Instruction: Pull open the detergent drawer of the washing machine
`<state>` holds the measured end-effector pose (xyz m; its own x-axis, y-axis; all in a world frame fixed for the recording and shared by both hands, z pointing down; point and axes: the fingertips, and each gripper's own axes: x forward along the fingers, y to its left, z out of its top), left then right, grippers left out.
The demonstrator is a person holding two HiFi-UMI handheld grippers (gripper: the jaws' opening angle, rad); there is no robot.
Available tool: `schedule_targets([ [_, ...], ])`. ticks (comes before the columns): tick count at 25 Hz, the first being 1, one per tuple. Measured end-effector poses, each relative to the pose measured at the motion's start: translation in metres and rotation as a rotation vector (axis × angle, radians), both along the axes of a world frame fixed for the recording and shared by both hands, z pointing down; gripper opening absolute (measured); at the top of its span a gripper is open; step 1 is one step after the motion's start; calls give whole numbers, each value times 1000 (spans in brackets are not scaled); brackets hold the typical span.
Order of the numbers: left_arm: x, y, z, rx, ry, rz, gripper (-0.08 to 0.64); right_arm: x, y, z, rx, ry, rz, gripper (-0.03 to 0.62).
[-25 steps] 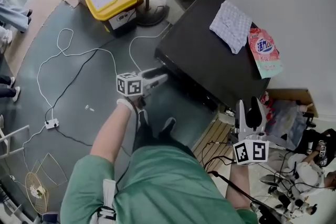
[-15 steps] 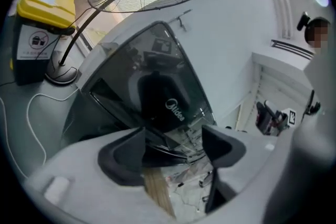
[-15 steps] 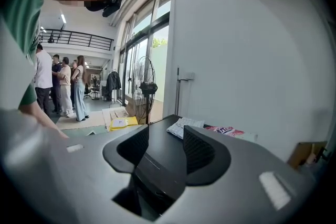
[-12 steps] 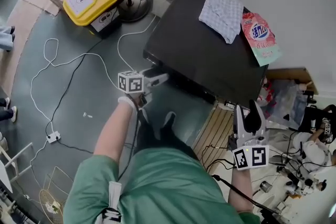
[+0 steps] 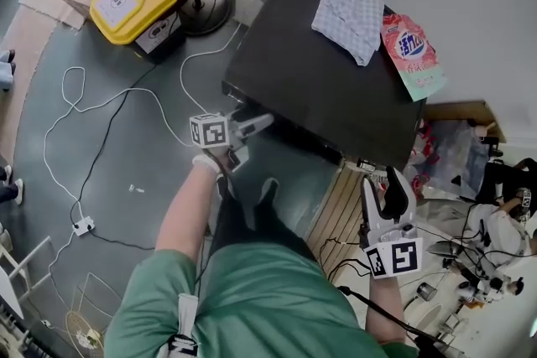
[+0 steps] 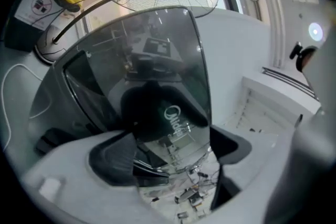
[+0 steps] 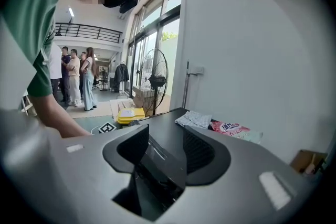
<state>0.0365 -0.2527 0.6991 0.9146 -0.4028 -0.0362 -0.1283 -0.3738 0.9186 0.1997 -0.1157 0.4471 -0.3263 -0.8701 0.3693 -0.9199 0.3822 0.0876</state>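
**Head view, read left to right.** The left gripper [image 5: 262,123] points level at the upper front corner of the washing machine [image 5: 336,88], just under the overhang of its black top. Its jaws have just been opening and now stand spread wide, pressing on nothing.

The detergent drawer [image 6: 157,92] is judged to be the glossy dark panel with a logo that fills the left gripper view just ahead of the gap. From the head it is hidden beneath the top's edge.

To do the step well, the jaws should likely catch the drawer's lip or recess rather than its slick face. They should close firmly, then draw straight back and level, without twisting.

The right gripper [image 5: 386,180] hangs well apart, off the machine's right front corner, with its jaws apart and empty.

**Surroundings.**
- A white cable [image 5: 109,101] loops over the floor at left.
- A yellow bin [image 5: 134,0] and a fan base [image 5: 205,12] stand behind the cable.
- A checked cloth [image 5: 346,8] and a pink packet [image 5: 413,54] lie on the machine's top near the wall, clear of the drawer.
- A cardboard box [image 5: 457,109] sits at right.

**Obstructions.** The person's dark-trousered legs [image 5: 252,218] stand just before the machine, in the probable line of the pull, so room must be left there.
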Motion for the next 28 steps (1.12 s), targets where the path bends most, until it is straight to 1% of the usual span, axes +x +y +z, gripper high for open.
schedule_targets([
  [3, -2, -3, 4, -19, 43, -28, 430, -3, 4, 4, -11, 29, -21, 206],
  [6, -1, -4, 1, -28, 78, -45, 407, -6, 6, 10, -20, 36, -32, 205],
  [10, 1, -4, -2, -42, 88, -73, 407, -11, 10, 14, -29, 40, -51, 204],
  [15, -7, -3, -4, -58, 110, -120, 407, -23, 18, 13, -38, 60, -82, 204],
  [18, -10, -1, 2, -92, 103, -152, 403, -24, 24, 14, -45, 69, -95, 204],
  [21, -11, 2, -1, -118, 151, -177, 399, -24, 28, 11, -42, 71, -98, 205],
  [22, -12, 4, 0, -130, 155, -186, 394, -25, 29, 10, -39, 72, -100, 204],
  [24, -16, 9, 6, -163, 149, -206, 373, -24, 30, 8, -35, 79, -110, 204],
  [25, -16, 12, 6, -180, 166, -212, 371, -22, 31, 9, -35, 85, -115, 204],
  [26, -15, 18, 5, -186, 188, -214, 352, -20, 31, 9, -35, 89, -119, 204],
  [27, -17, 26, 2, -167, 193, -212, 328, -18, 32, 10, -36, 91, -121, 204],
  [28, -19, 34, -3, -124, 184, -205, 226, -17, 32, 10, -37, 90, -122, 204],
])
